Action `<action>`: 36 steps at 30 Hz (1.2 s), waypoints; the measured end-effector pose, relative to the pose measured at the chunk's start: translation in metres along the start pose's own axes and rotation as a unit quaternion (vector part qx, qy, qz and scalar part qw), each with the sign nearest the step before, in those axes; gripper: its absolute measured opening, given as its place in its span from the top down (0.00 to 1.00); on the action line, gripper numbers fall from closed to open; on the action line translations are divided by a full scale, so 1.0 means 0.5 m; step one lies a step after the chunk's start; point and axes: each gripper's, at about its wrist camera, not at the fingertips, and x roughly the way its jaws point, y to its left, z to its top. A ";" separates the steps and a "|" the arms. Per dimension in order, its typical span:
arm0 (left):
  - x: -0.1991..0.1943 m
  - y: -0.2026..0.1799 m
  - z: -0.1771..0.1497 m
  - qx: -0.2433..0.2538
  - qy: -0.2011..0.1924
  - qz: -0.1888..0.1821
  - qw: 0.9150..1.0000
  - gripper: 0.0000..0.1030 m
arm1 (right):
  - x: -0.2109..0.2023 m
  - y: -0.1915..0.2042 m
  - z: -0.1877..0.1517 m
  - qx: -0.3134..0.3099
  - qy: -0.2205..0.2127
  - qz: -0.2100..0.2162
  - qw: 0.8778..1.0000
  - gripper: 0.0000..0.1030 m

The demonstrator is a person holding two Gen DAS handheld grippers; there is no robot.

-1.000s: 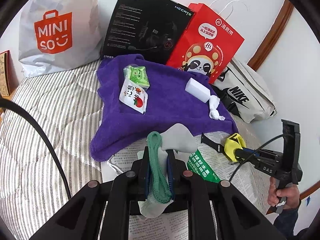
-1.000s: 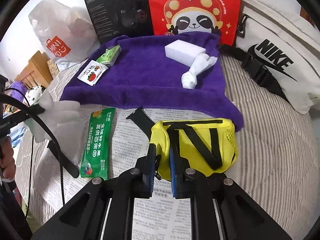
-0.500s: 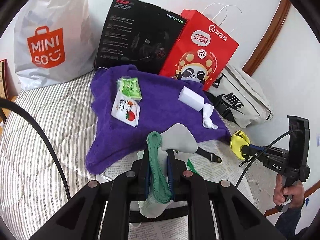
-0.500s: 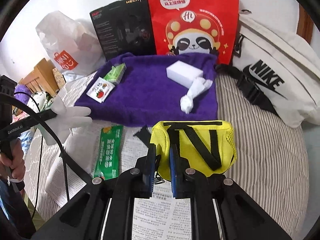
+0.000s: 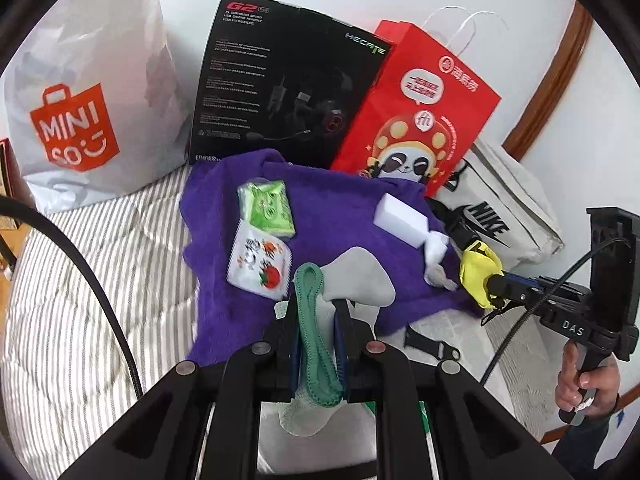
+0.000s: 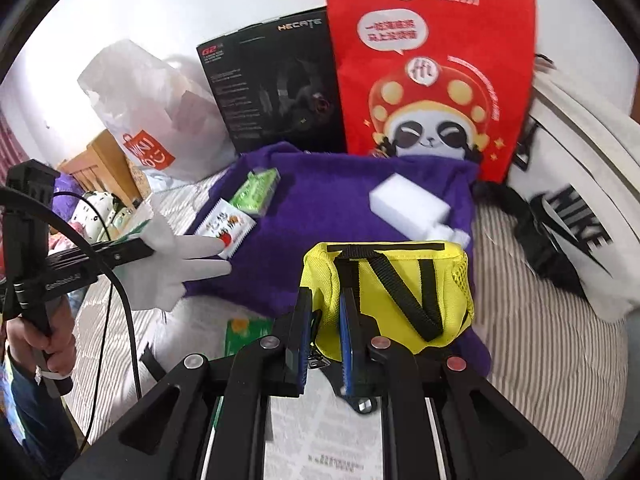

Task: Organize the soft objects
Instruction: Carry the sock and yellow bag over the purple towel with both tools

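My left gripper (image 5: pixel 318 312) is shut on a grey-white glove with a green cuff (image 5: pixel 358 276), held above the near edge of the purple towel (image 5: pixel 332 204). In the right wrist view the glove (image 6: pixel 176 256) hangs at the left. My right gripper (image 6: pixel 325 300) is shut on a yellow mesh pouch with black straps (image 6: pixel 400 280), held over the towel's (image 6: pixel 328 208) near right corner. The pouch also shows in the left wrist view (image 5: pixel 478 270). On the towel lie a white sponge block (image 5: pixel 404 218), a crumpled white wad (image 5: pixel 436 256), a green packet (image 5: pixel 268 208) and a white snack sachet (image 5: pixel 258 260).
Behind the towel stand a Miniso bag (image 5: pixel 88 92), a black headset box (image 5: pixel 288 88) and a red panda paper bag (image 5: pixel 416 108). A white Nike bag (image 5: pixel 500 216) lies right. Newspaper (image 6: pixel 332 432), a green stick packet (image 6: pixel 240 332) and a black strap (image 5: pixel 428 346) lie on the striped bed (image 5: pixel 92 280).
Both grippers have lifted and moved forward over the towel, each still holding its item. The pouch now hangs over the towel's near right corner and the glove over its near edge.
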 end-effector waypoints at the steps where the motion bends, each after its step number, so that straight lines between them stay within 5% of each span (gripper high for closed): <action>1: 0.005 0.002 0.007 0.000 0.001 0.000 1.000 0.86 | 0.008 0.000 0.009 -0.001 0.001 0.001 1.000 0.87; 15: 0.110 0.008 0.089 0.001 0.019 0.015 1.000 0.86 | 0.119 -0.005 0.083 -0.018 0.027 0.016 0.999 0.87; 36: 0.248 0.002 0.070 0.015 0.075 0.005 0.997 0.86 | 0.233 -0.014 0.064 -0.025 0.080 0.029 0.996 0.90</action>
